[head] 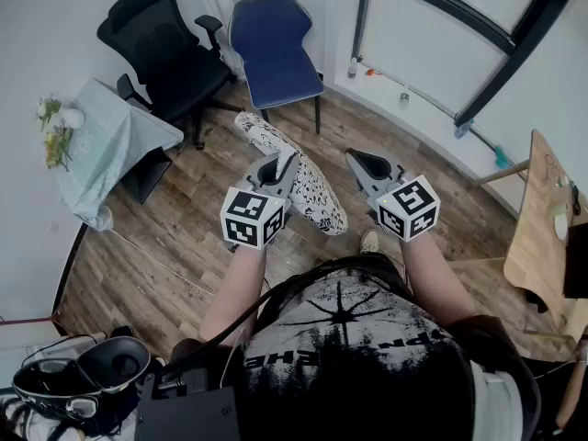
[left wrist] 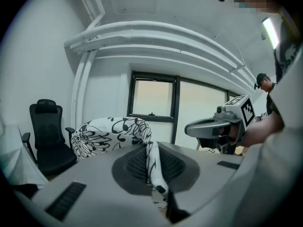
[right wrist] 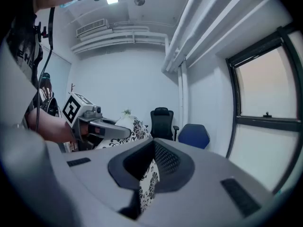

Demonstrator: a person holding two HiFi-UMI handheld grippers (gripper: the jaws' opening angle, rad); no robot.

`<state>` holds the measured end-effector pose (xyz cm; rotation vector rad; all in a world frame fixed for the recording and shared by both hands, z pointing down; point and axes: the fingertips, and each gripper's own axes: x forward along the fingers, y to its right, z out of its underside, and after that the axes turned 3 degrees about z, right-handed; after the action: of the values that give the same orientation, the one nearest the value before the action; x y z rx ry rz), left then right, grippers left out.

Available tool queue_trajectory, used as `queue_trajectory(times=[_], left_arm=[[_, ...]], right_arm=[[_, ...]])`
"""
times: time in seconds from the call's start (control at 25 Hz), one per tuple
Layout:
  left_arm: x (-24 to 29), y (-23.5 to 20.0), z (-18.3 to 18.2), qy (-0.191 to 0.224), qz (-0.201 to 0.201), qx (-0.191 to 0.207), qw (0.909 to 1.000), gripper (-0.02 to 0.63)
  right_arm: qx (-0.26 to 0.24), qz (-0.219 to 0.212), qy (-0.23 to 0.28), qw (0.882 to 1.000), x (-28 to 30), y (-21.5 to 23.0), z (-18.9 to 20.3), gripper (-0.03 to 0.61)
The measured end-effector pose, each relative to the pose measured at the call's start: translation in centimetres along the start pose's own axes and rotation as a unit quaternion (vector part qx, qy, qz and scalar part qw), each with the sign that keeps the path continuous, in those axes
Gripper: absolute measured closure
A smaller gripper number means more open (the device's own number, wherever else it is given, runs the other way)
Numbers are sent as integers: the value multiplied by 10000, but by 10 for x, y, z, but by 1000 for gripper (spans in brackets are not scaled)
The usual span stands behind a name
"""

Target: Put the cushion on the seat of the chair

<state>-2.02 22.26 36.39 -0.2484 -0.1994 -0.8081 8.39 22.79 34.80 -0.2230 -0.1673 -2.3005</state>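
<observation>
The cushion [head: 303, 184] is white with a black flower print and hangs tilted above the wooden floor. My left gripper [head: 282, 175] is shut on its edge, and a fold of the fabric [left wrist: 152, 161] runs between the pads. The rest of the cushion [left wrist: 110, 134] bulges out to the left beyond the jaws. My right gripper [head: 355, 158] is level with it a little to the right, apart from the cushion, its jaws together at the tip. A strip of the print [right wrist: 147, 186] shows low in the slit between them. The blue chair [head: 274, 49] stands ahead with a bare seat.
A black office chair [head: 163, 55] stands left of the blue chair. A small table with a pale cloth [head: 110, 141] and flowers is at the left wall. A wooden table [head: 542, 232] is at the right. A window frame [head: 441, 26] runs along the far wall.
</observation>
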Motion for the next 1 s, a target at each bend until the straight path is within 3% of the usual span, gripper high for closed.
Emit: queue_trajectory(times=[0.6,1.0], left_arm=[[-10,-9,12,19,-79,-191,9998,591],[-16,-12,21,120,-138,-406,9990,591]], right_arm=[[365,-186,182,9990,4,-8,-4,560],[221,-265,59,9994,7,-15,-2,560]])
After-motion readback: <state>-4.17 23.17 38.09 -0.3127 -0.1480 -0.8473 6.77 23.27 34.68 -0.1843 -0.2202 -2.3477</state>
